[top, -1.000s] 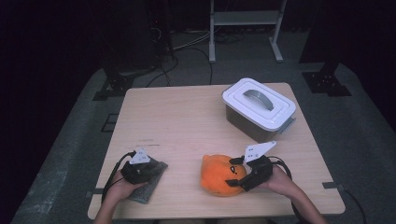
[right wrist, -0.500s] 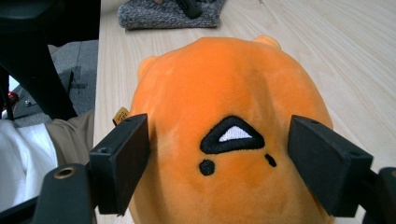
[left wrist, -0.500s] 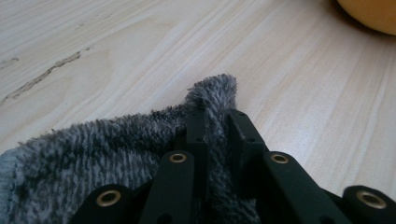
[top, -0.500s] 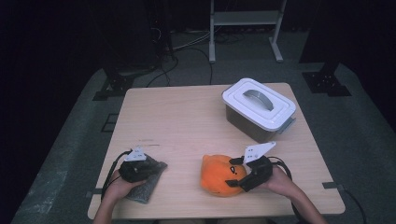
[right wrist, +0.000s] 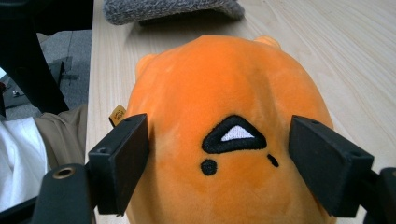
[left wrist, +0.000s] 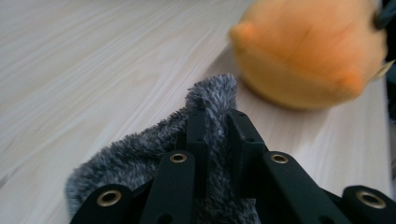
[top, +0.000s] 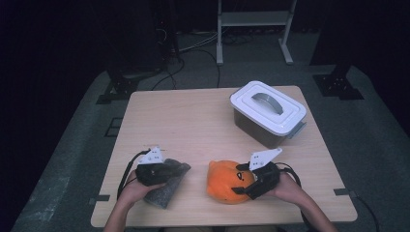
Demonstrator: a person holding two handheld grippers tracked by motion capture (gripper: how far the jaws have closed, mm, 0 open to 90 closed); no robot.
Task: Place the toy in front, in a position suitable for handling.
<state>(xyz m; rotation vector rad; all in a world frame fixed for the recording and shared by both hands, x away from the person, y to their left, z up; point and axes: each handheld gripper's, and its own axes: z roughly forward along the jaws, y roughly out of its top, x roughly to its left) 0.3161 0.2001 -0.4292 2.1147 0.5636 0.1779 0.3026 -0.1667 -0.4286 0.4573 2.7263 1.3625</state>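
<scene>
A grey fuzzy cloth (top: 164,193) lies near the table's front left. My left gripper (top: 169,170) is shut on a raised fold of it. In the left gripper view the jaws (left wrist: 217,121) pinch the fuzzy cloth (left wrist: 140,149), with the orange plush toy (left wrist: 303,46) blurred beyond. The orange plush toy (top: 223,181) sits front centre, its stitched face up. My right gripper (top: 240,180) comes at it from the right. In the right gripper view the two pads (right wrist: 119,163) press the plush (right wrist: 224,84) on both sides, and the grey cloth (right wrist: 173,9) lies behind.
A clear storage box with a white lid and grey handle (top: 268,113) stands at the back right of the wooden table (top: 193,121). A metal rack's legs (top: 254,19) stand on the dark floor behind. A person's trouser leg (right wrist: 60,135) is past the table's edge.
My left gripper has risen a little and shifted right, drawing up a fold of the grey cloth. The right gripper and the plush toy have stayed put.
</scene>
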